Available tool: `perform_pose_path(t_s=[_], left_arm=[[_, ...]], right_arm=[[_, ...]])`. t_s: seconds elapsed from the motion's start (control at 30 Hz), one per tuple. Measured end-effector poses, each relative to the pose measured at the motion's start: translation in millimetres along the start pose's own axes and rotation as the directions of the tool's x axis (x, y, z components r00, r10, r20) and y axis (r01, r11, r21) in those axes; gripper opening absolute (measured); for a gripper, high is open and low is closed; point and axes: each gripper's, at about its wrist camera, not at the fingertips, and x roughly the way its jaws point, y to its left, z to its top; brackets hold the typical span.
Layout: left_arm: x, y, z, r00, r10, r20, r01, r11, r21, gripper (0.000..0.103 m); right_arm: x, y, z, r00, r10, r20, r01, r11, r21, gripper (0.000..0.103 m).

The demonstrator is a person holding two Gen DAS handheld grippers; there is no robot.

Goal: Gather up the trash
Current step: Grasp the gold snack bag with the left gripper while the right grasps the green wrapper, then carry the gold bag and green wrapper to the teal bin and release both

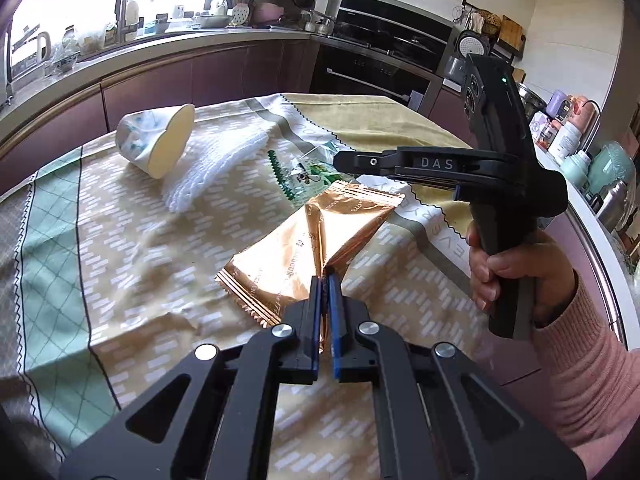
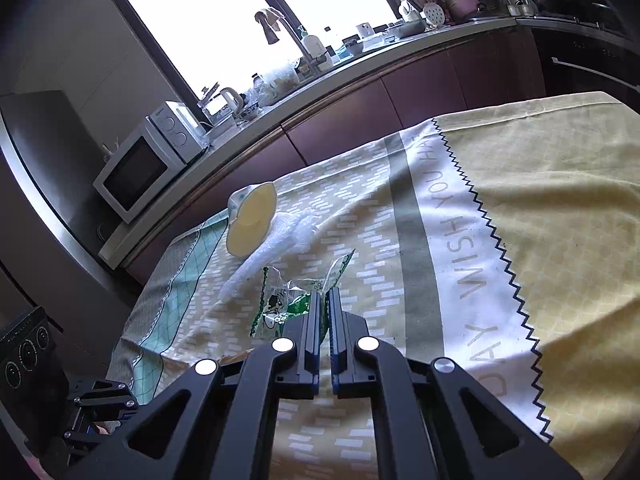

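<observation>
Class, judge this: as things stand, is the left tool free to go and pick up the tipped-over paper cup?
Probably not yet. The left tool is shut on the gold wrapper; nothing blocks the way to the paper cup, but it must drop the wrapper first.

- We are seeing the copper wrapper's [image 1: 304,244] near edge hiding behind the left gripper [image 1: 325,280].
- We are losing the green wrapper's [image 2: 280,308] near corner behind the right gripper [image 2: 325,294].

The left gripper [image 1: 324,278] is sitting low in the centre of its frame, jaws pinched together, angling downward. The right gripper [image 2: 325,294] is likewise clamping shut at lower centre. At the right edge of the left view, a hand [image 1: 516,268] in a pink sleeve [image 1: 588,364] is gripping the right gripper's handle.
</observation>
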Motion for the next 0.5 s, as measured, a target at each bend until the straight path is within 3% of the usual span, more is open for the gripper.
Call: perform_pose_path(t_s=[0.3,0.5], left_arm=[[-66.7,28.6,-15.9,0.996,0.041,0.085,-0.037,0.998,-0.053,0.004],[-115.7,66.1,-38.3,0.985,0.112,0.129,-0.095,0.987,-0.132,0.004]], right_arm=[[-29.2,29.4,-0.4,0.995,0.062,0.072,-0.061,0.998,-0.018,0.003],[-18.7,74.4,-2.6,0.99,0.135,0.051,-0.131,0.989,-0.076,0.003]])
